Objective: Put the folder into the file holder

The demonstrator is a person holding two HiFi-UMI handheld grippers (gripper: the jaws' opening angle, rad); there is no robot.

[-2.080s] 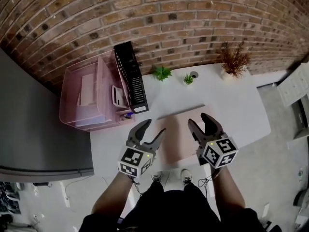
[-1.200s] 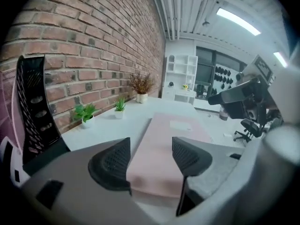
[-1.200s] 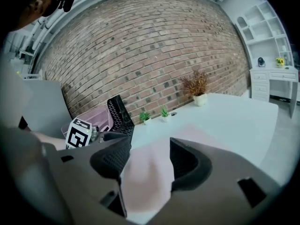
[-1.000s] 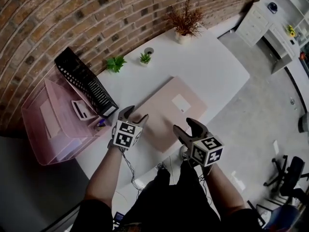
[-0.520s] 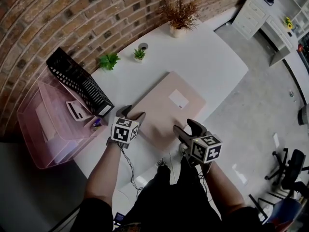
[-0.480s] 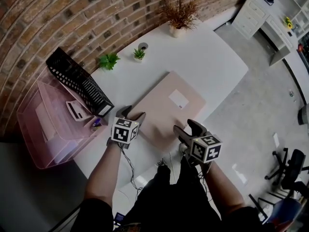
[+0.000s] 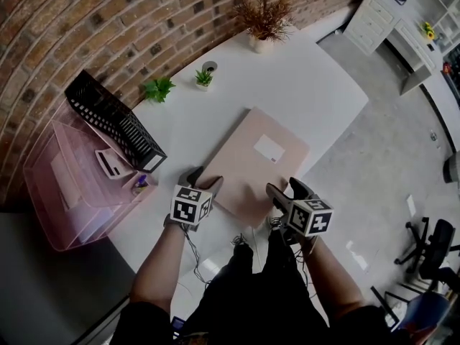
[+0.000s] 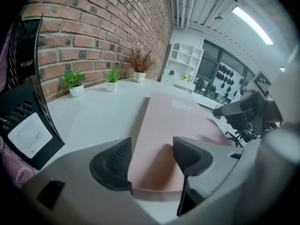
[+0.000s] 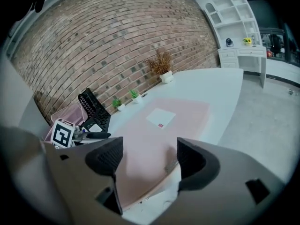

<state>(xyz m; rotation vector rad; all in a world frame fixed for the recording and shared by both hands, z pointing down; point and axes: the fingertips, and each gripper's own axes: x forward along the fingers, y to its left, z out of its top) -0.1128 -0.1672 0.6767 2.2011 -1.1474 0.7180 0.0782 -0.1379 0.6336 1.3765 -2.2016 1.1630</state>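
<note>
A pink folder (image 7: 255,162) with a white label lies flat on the white table (image 7: 316,85). The black mesh file holder (image 7: 115,121) stands at the far left, against the brick wall. My left gripper (image 7: 205,180) is open at the folder's near left corner. In the left gripper view that corner (image 8: 159,158) lies between the spread pads, and the left gripper (image 8: 152,161) is not pressing on it. My right gripper (image 7: 284,189) hangs over the folder's near edge with its jaws opening. The folder (image 9: 154,135) shows below the right gripper (image 9: 147,161), untouched.
A pink translucent tray (image 7: 61,192) stands left of the file holder. Two small green plants (image 7: 158,88) (image 7: 203,77), a round cable hole (image 7: 209,67) and a vase of dried twigs (image 7: 264,16) line the wall. The table's near edge is under my grippers; white shelves (image 7: 388,9) stand on the floor at right.
The left gripper has shifted right to the folder's near left corner. The right gripper stays at the near edge. The folder has not moved.
</note>
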